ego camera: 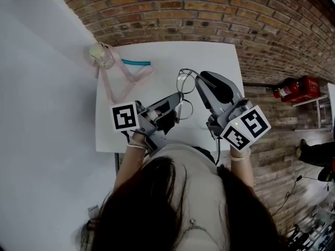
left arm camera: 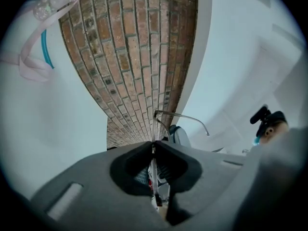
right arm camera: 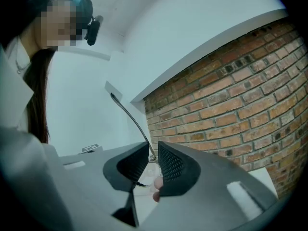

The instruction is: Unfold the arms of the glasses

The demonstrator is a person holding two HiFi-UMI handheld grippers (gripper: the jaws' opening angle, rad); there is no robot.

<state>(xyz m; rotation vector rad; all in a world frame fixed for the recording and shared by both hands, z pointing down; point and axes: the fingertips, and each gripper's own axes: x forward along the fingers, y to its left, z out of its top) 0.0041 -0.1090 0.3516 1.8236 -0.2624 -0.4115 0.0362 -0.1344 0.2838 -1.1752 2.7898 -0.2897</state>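
Thin wire-rimmed glasses (ego camera: 184, 90) hang in the air over the white table (ego camera: 214, 59), held between both grippers. My left gripper (ego camera: 177, 104) is shut on the near lens rim, seen edge-on between its pads (left arm camera: 154, 146). One arm (left arm camera: 185, 118) sticks out past those jaws. My right gripper (ego camera: 197, 81) is closed on the frame at the far hinge (right arm camera: 152, 156). From there the other arm (right arm camera: 129, 113) rises up and to the left. The lens (right arm camera: 147, 174) shows behind the right jaws.
A pink strap (ego camera: 118, 80) with a clear bottle-like item (ego camera: 102, 55) and a teal piece (ego camera: 136, 63) lie at the table's far left. Brick (ego camera: 209, 14) lies beyond the table. Red fire extinguishers (ego camera: 294, 88) stand at the right.
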